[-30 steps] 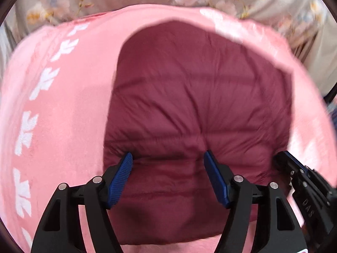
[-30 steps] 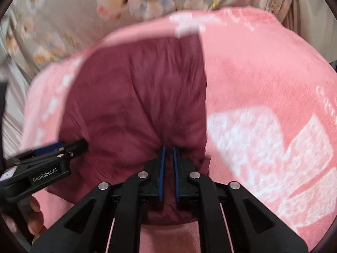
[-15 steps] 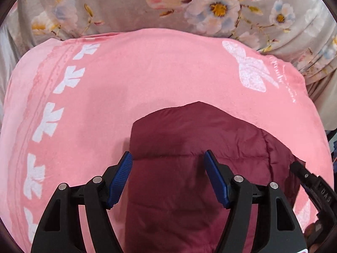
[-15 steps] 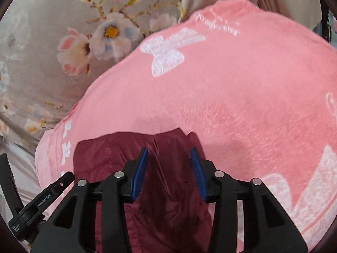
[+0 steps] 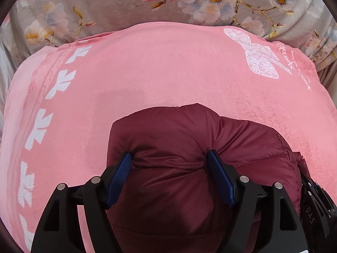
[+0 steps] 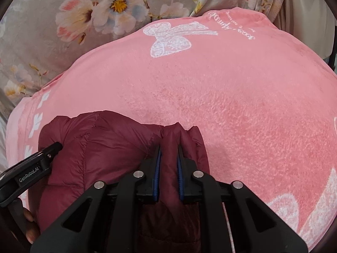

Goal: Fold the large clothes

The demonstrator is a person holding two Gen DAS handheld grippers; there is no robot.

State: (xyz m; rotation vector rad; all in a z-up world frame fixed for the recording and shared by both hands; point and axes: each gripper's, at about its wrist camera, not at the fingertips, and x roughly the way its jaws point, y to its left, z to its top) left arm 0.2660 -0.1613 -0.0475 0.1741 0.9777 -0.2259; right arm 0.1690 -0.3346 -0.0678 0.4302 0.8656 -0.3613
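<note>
Maroon quilted nylon, puffed and lightly glossy, marked the task's garment: a padded jacket [image 5: 181, 168] lying bunched on a pink fleece blanket [image 5: 168, 73] printed with white leaves and a white bow. At the far edge a grey floral bedsheet [image 5: 126, 4] showed beyond the blanket, which suggests a bed rather than a bench.

Left: the left tool [image 5: 170, 179] stood with its blue pads wide apart and was opening at this moment. A thick roll of the jacket bulged between the pads and touched both, but whether they still pressed on it cannot be told for certain; the fabric looked more cradled than clamped.

Right: the right tool [image 6: 169, 175] was closing, its pads nearly together on a narrow upright ridge of the jacket's edge, which it pinched. In the right wrist view the left tool's black body appeared at the lower left, against the jacket's other end, with part of a hand [image 6: 27, 221] beneath it.

Handling, as a judgement: the jacket seemed light, soft and springy, so a fold would tend to puff open once let go. The smooth shell looked slippery, and a thin pinch could slide off. The firmer places to take hold were probably the stitched seams and the hem or collar edge, where the filling is thin, rather than the swollen panels. Pressing the air out after each fold would likely help.
</note>
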